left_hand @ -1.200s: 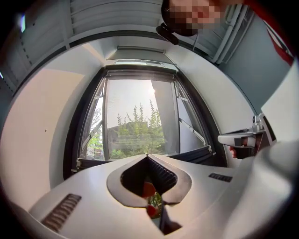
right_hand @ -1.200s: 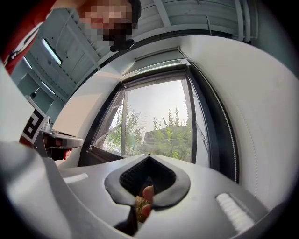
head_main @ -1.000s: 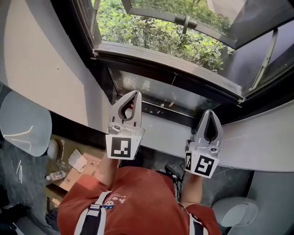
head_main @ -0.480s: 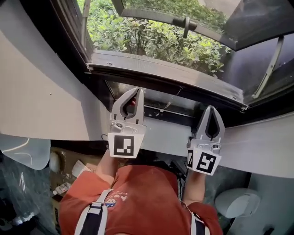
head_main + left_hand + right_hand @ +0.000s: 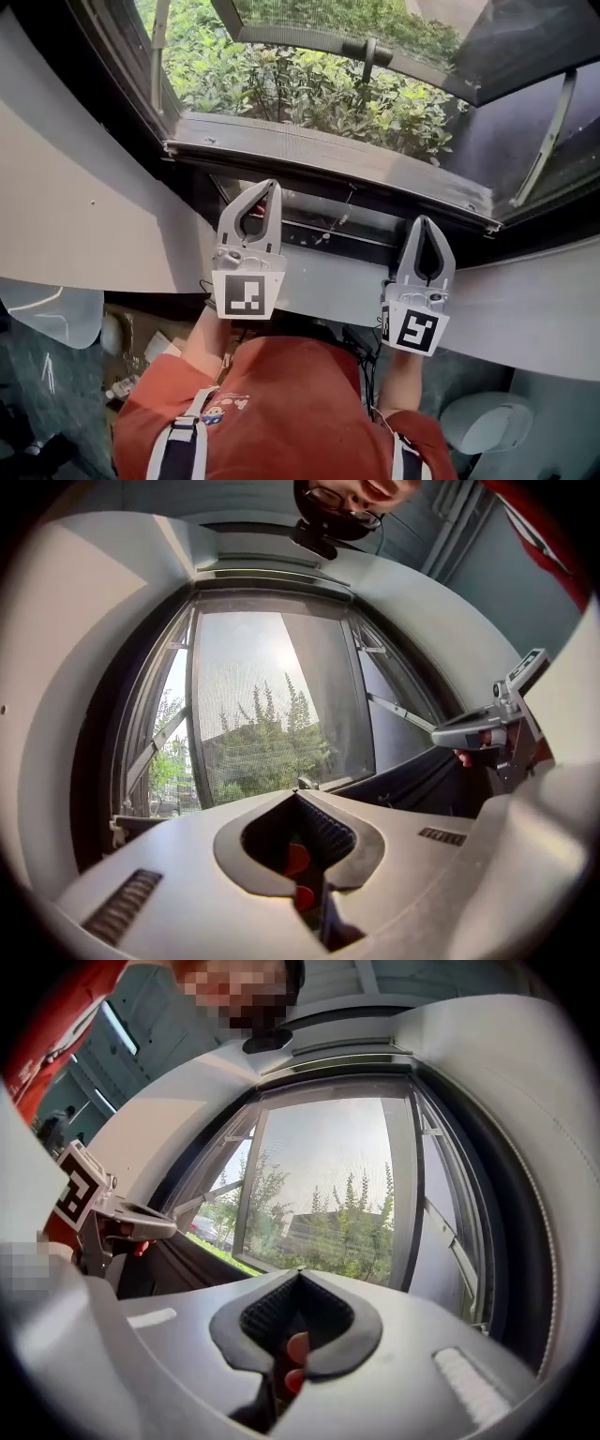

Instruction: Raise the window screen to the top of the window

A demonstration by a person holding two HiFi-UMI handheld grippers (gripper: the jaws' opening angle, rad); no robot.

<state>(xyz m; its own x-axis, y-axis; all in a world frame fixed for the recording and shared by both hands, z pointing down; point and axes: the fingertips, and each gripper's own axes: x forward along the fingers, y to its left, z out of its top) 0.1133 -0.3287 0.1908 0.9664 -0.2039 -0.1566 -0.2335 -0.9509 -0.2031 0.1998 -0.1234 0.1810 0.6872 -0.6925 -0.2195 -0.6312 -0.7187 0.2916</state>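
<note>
Showing left gripper point(image 5: 269, 185), right gripper point(image 5: 425, 222) pressed together, empty; window screen point(image 5: 272, 696) cropped at head view's top.

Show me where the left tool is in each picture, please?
Head view: the left tool sits centre-left, shut, tip toward the window.
Left gripper view: it fills the bottom centre, with its own jaws together and nothing between them.
Right gripper view: it is at the far left edge, seen side-on.
Shared landmark: the dark window frame, ahead of the tool in all three views.
</note>
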